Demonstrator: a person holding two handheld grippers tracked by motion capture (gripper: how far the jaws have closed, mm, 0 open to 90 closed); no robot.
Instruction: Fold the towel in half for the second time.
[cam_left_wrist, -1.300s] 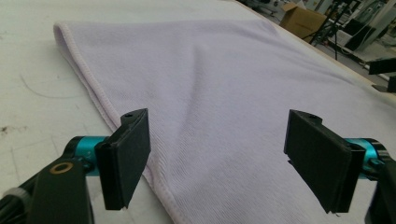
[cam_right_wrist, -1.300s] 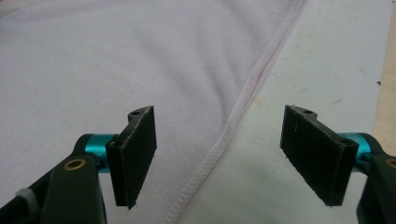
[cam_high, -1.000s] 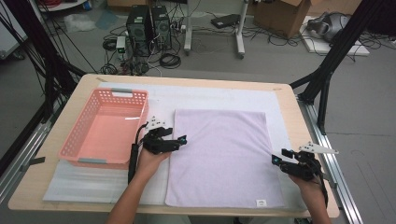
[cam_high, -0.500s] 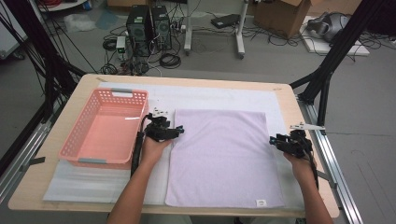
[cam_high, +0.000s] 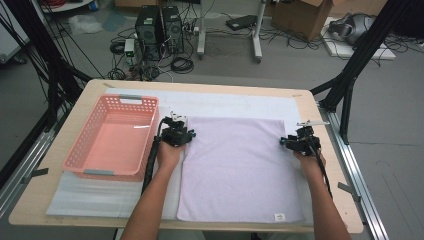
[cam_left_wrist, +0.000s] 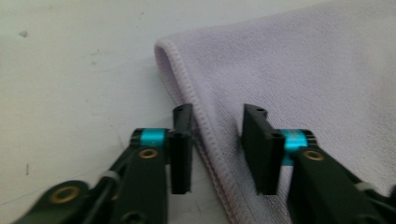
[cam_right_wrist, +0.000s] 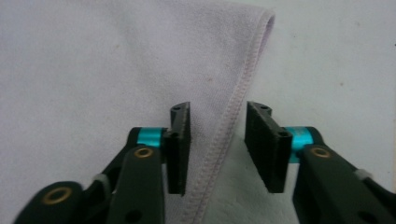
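A lilac towel (cam_high: 240, 170) lies flat on a white mat (cam_high: 225, 105). My left gripper (cam_high: 182, 131) is at the towel's left edge near its far left corner. In the left gripper view the stitched hem of the towel (cam_left_wrist: 289, 70) runs between the two jaws of the left gripper (cam_left_wrist: 217, 135), which have just been closing; a gap still shows and the pads do not press. My right gripper (cam_high: 291, 140) is at the right edge near the far right corner. Its jaws (cam_right_wrist: 218, 135) straddle the hem of the towel (cam_right_wrist: 93, 60), also closing, with a gap left.
A pink plastic basket (cam_high: 75, 150) stands empty on the mat just left of my left hand. The wooden table (cam_high: 210, 86) has black frame legs at its right and left sides. Computers and cables lie on the floor beyond.
Both hands have moved away from the person along the towel's side edges toward its far corners. Both pairs of jaws stand narrower than before.
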